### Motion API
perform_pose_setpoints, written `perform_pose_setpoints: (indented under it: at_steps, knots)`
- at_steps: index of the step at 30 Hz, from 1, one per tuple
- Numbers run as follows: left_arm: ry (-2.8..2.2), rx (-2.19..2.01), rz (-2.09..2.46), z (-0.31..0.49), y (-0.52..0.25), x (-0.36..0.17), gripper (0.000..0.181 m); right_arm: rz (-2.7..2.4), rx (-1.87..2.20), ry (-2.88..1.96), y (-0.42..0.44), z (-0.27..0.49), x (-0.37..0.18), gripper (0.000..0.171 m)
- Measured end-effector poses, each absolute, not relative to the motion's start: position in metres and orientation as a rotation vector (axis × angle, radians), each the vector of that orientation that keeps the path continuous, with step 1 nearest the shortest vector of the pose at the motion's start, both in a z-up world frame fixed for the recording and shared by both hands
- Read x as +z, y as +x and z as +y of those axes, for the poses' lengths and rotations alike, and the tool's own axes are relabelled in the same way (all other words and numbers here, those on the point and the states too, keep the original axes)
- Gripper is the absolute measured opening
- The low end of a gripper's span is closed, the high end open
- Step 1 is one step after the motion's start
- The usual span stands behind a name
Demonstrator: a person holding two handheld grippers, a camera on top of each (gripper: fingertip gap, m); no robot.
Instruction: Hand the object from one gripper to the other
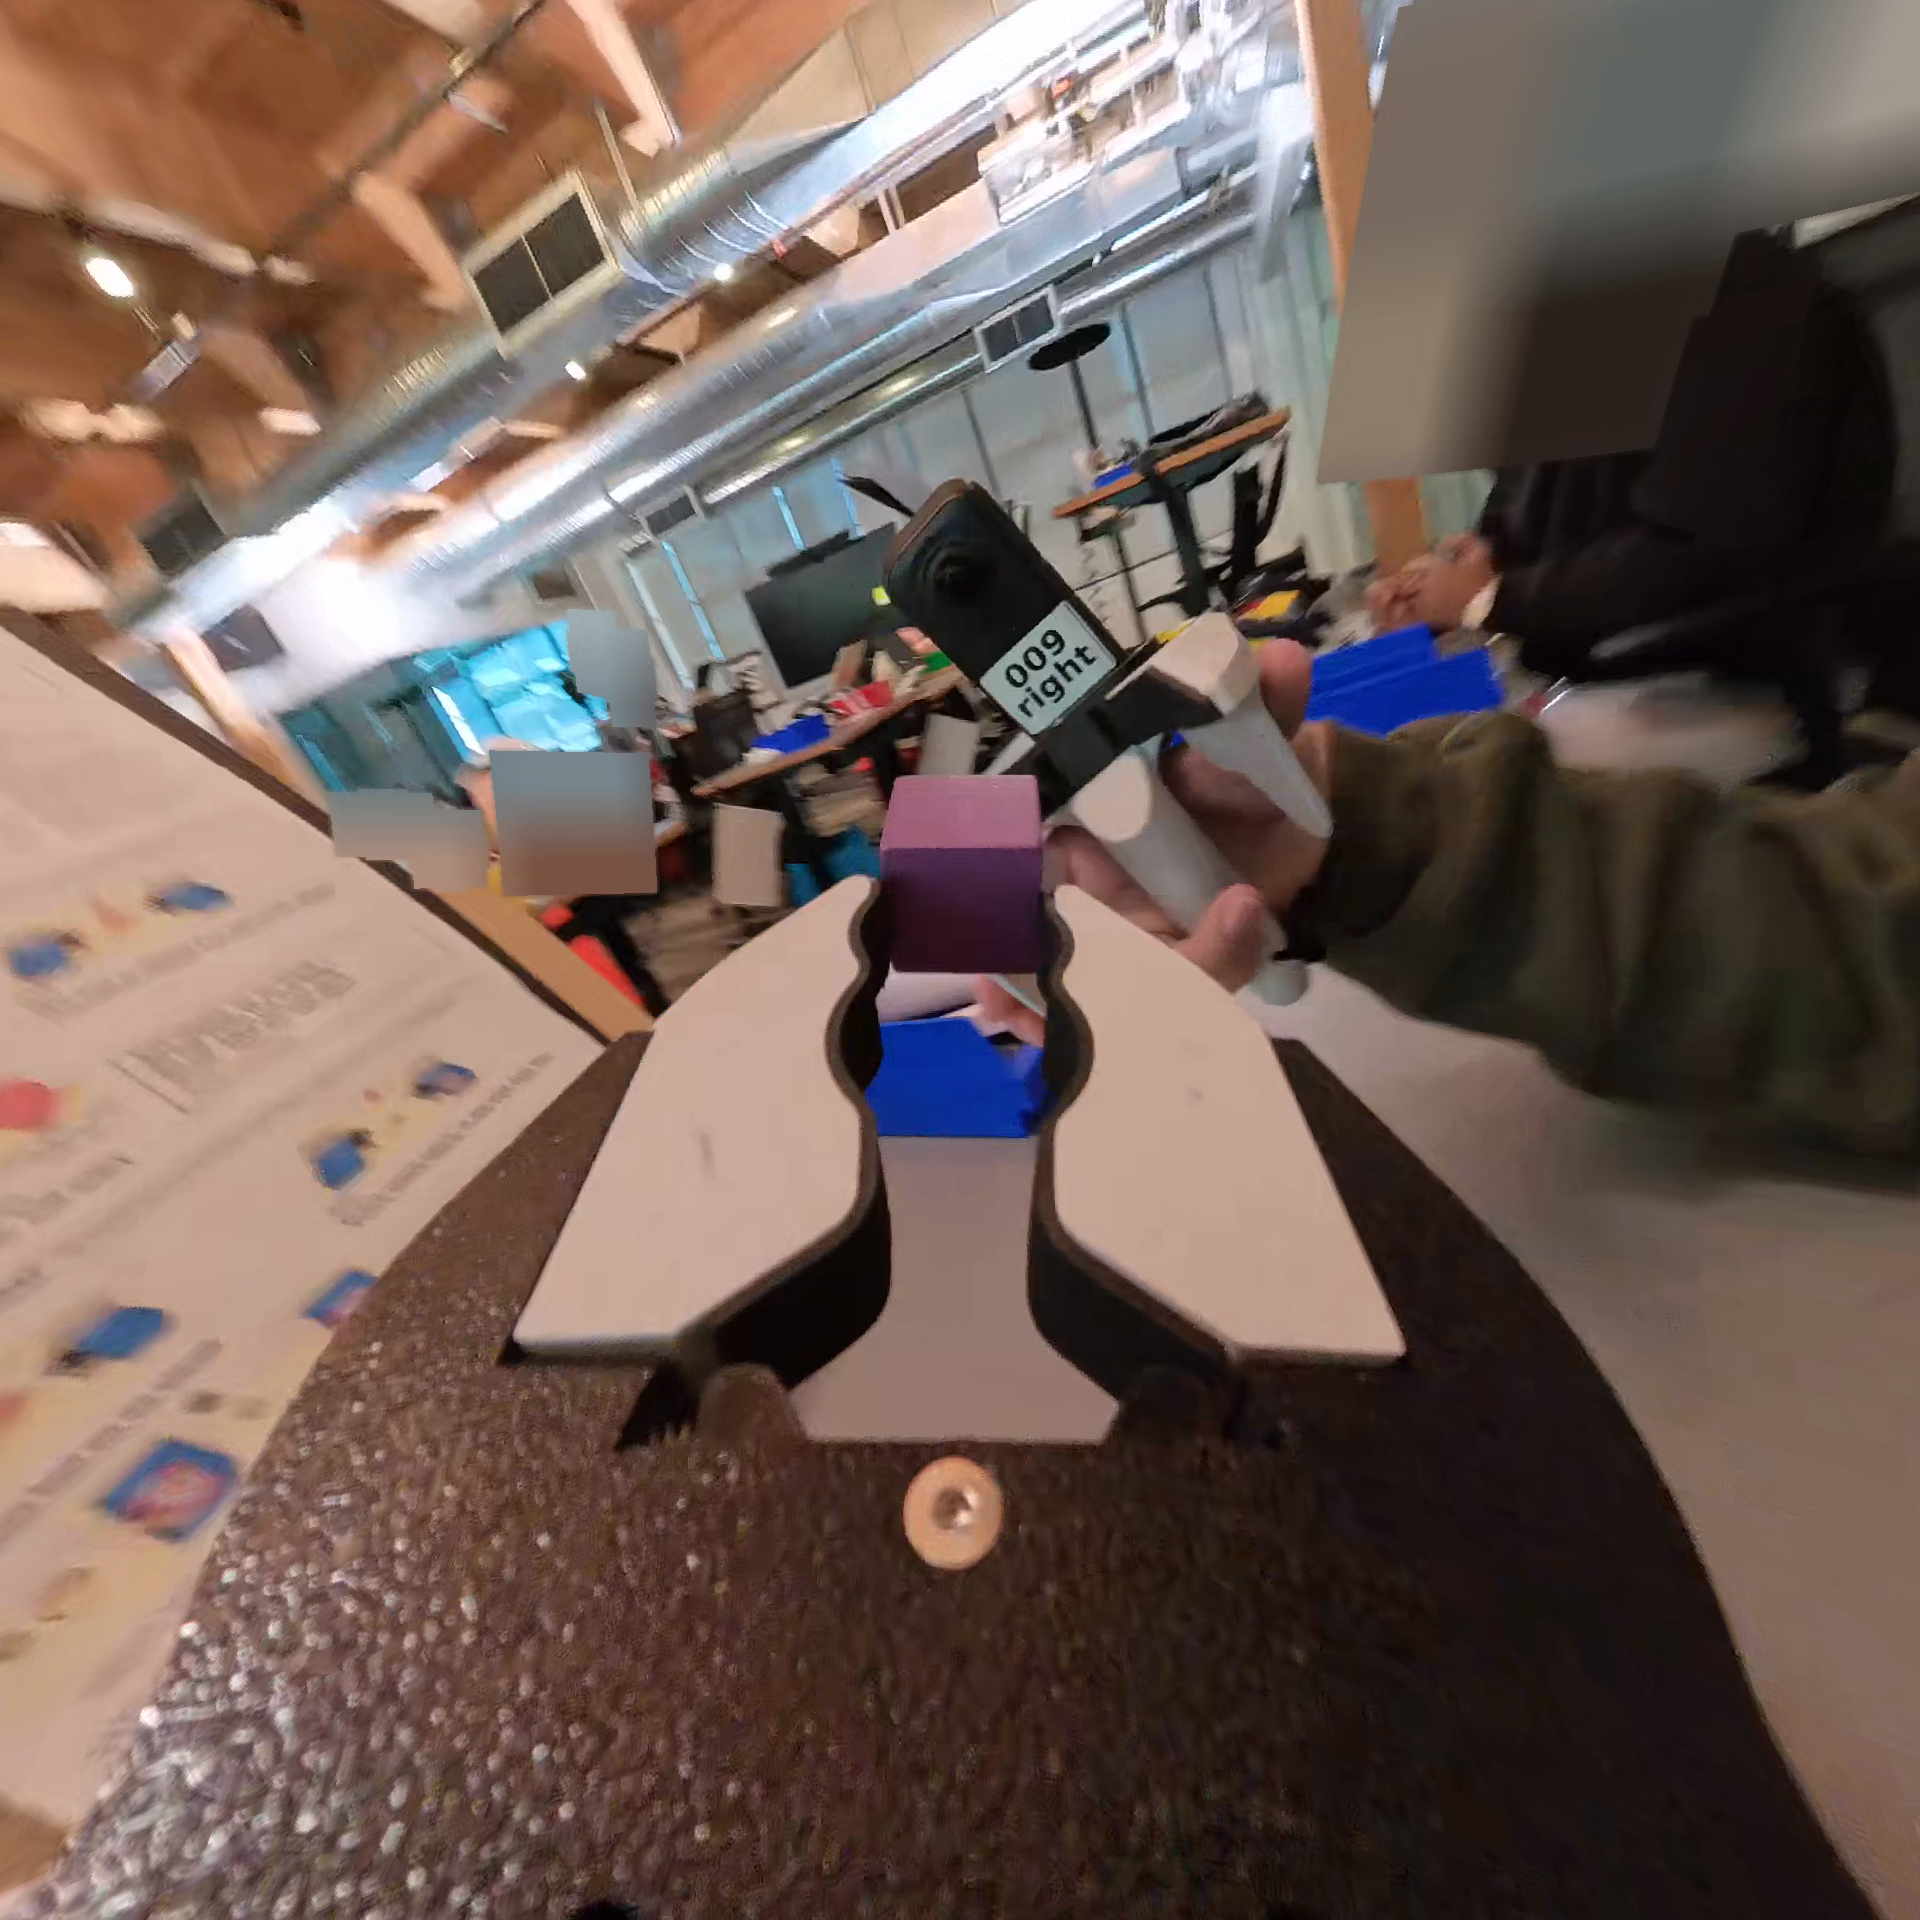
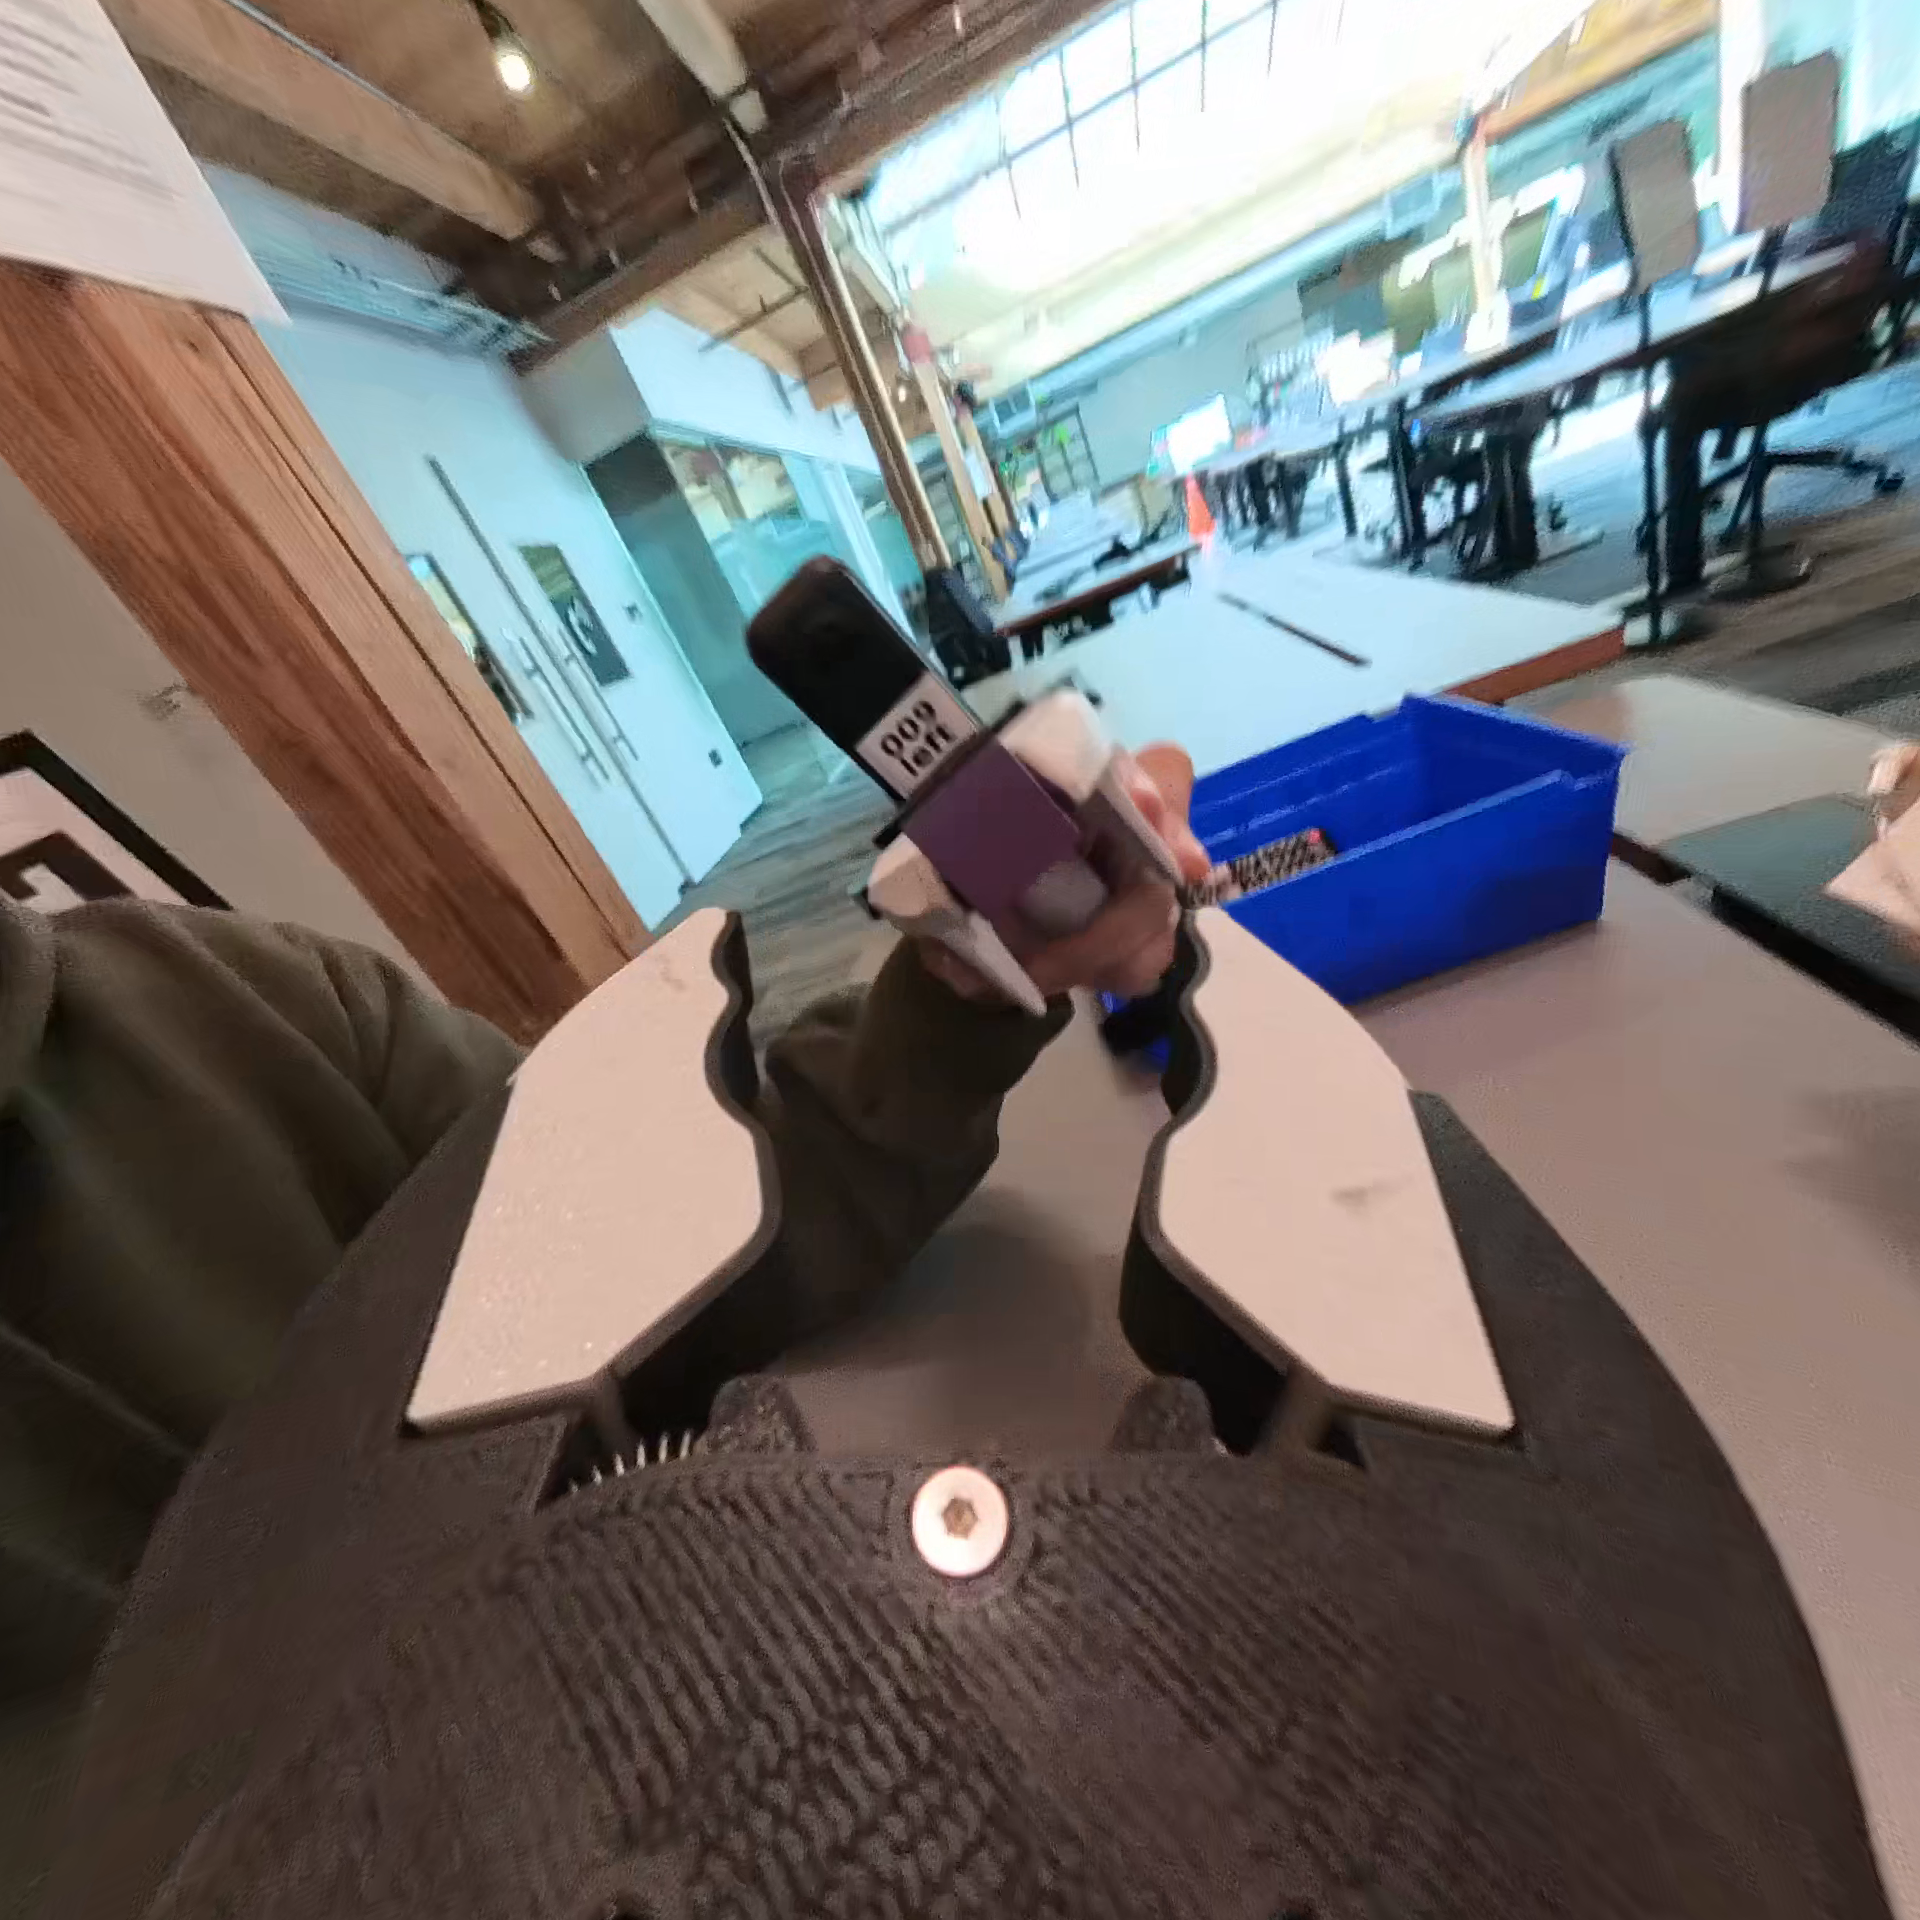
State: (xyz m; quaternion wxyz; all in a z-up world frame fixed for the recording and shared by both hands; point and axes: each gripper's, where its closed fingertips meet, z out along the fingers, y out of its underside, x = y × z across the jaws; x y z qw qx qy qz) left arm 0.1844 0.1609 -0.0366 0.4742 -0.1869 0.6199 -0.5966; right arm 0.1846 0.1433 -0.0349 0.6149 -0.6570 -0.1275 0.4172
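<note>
A purple cube [image 1: 961,878] is pinched between the tips of my left gripper [image 1: 964,906], which is shut on it and holds it in the air above the table. In the right wrist view the same cube [image 2: 997,842] sits between the left gripper's white fingers [image 2: 914,896], held up by a hand. My right gripper [image 2: 961,940] is open and empty, its jaws wide apart, a short way in front of the cube and pointing at it. It also shows in the left wrist view [image 1: 1169,727], just behind and to the right of the cube, held by a hand in an olive sleeve [image 1: 1610,914].
A blue plastic bin [image 2: 1455,831] stands on the grey table [image 2: 1558,1195] beyond the grippers; it shows between my left fingers [image 1: 956,1081]. A printed poster [image 1: 156,1039] leans at the left. A wooden pillar [image 2: 260,571] stands at the left of the right wrist view. My left and right fingertips are right by each other.
</note>
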Motion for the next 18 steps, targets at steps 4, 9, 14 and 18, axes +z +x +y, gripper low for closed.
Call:
perform_pose_setpoints:
  at_steps: [4,9,14,18]
  knots:
    - [-0.278,-1.106,1.563,0.157,0.187,-0.047,0.026,-0.337,1.044,-1.608,0.174,0.144,-0.056,0.075]
    - [-0.196,-0.811,1.665,0.152,0.2,-0.068,0.026,-0.333,1.07,-1.622,0.179,0.146,-0.065,0.068]
    - [-0.146,-0.724,1.656,0.144,0.206,-0.069,0.026,-0.315,1.034,-1.613,0.189,0.145,-0.064,0.035]
    - [-0.189,-0.727,1.621,0.146,0.209,-0.065,0.027,-0.351,0.963,-1.576,0.193,0.148,-0.059,0.028]
